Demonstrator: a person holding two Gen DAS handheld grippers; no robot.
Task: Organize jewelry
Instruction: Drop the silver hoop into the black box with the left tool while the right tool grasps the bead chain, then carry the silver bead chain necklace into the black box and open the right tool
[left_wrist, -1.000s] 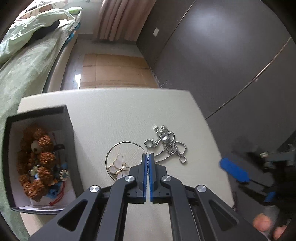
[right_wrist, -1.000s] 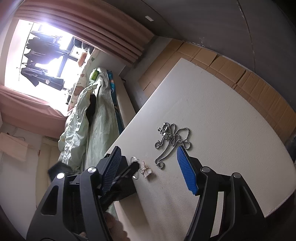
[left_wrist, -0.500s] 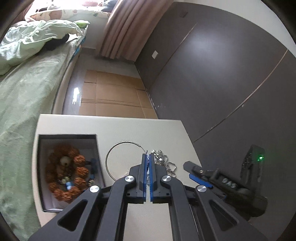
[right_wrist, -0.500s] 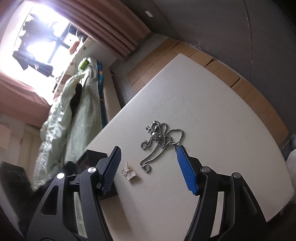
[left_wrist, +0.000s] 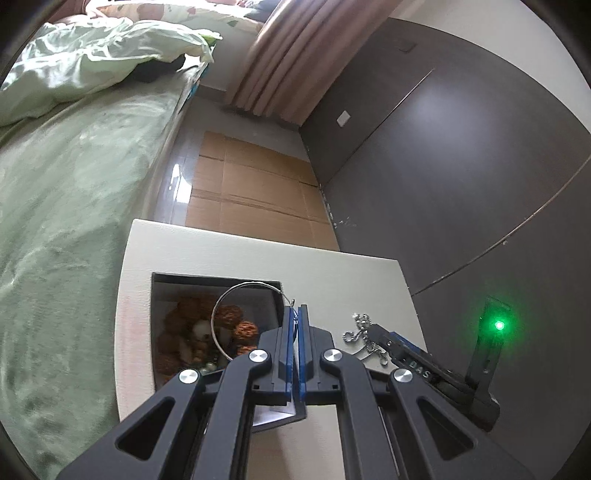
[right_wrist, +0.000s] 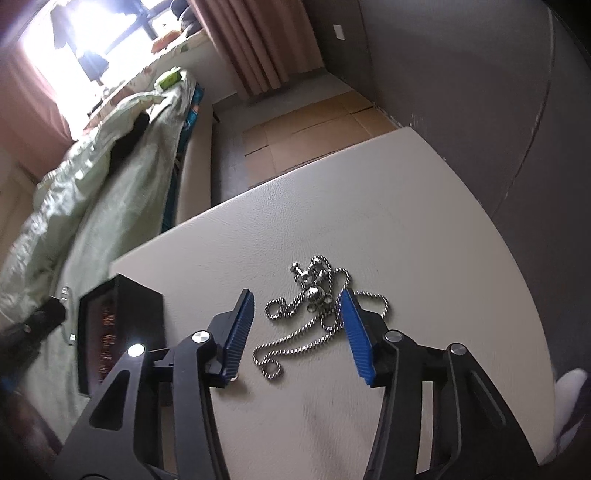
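Observation:
My left gripper (left_wrist: 294, 314) is shut on a thin wire hoop necklace (left_wrist: 236, 291) and holds it in the air above the open black jewelry box (left_wrist: 173, 280), which holds brown bead bracelets (left_wrist: 225, 325). The hoop's pendant is hidden behind the fingers. A silver ball-chain necklace (right_wrist: 317, 314) lies tangled on the white table (right_wrist: 406, 206). My right gripper (right_wrist: 295, 325) is open and empty, its blue pads either side of the chain, just above it. The chain (left_wrist: 360, 332) and the right gripper (left_wrist: 406, 354) also show in the left wrist view, and the box (right_wrist: 110, 325) in the right wrist view.
A bed with green bedding (left_wrist: 74, 166) runs along the table's left side. A dark wall (left_wrist: 461, 166) stands to the right. Cardboard sheets (left_wrist: 251, 195) cover the floor beyond the table's far edge.
My left gripper lifted the hoop necklace off the table and carried it left over the box. My right gripper moved in over the silver chain, still open.

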